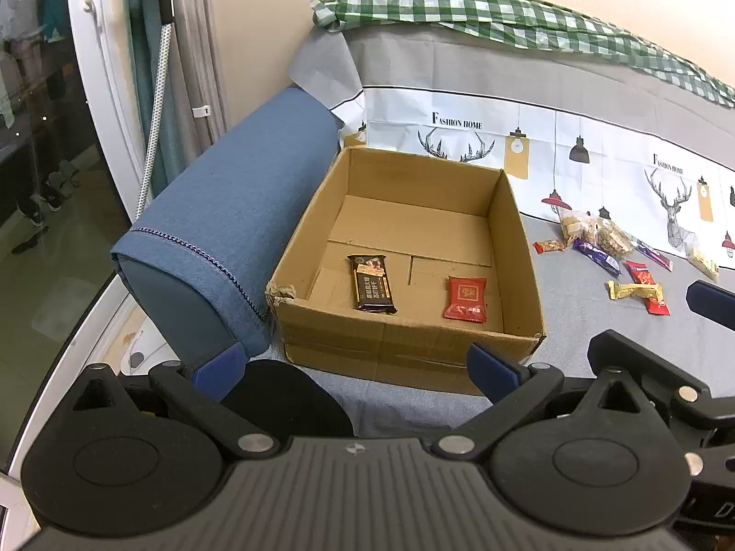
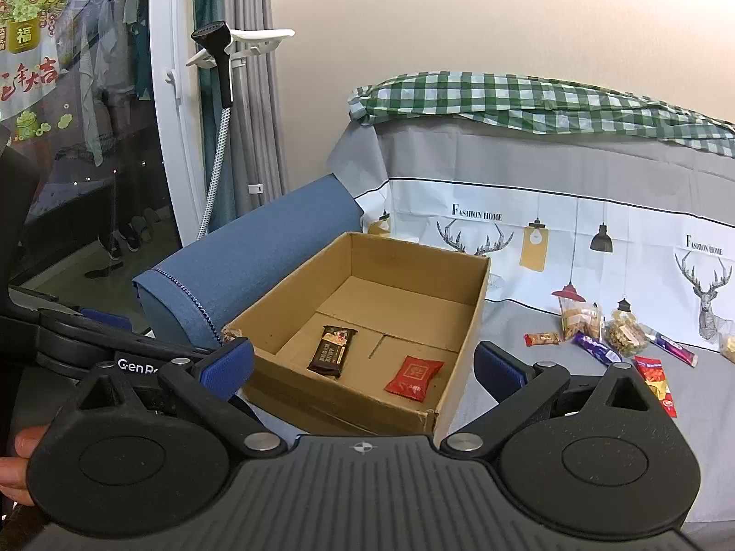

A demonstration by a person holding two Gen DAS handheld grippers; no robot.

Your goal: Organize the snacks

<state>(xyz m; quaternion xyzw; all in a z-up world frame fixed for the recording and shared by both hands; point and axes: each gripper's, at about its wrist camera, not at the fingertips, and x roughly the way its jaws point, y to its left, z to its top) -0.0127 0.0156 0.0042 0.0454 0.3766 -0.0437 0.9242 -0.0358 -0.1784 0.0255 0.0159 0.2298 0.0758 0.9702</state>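
Both grippers hang back at the near side of the cardboard box [image 1: 404,321], and nothing is gripped. The left gripper [image 1: 356,369] has its blue fingers spread wide, empty, the box straight ahead of it. The right gripper [image 2: 363,362] is spread just as wide, also empty, framing the box's near corner. Inside the box lie a brown bar [image 1: 372,282] and, beside it, a red packet [image 1: 465,297]. The loose snacks [image 1: 611,252] sit scattered on the grey cover, off to the right of the box.
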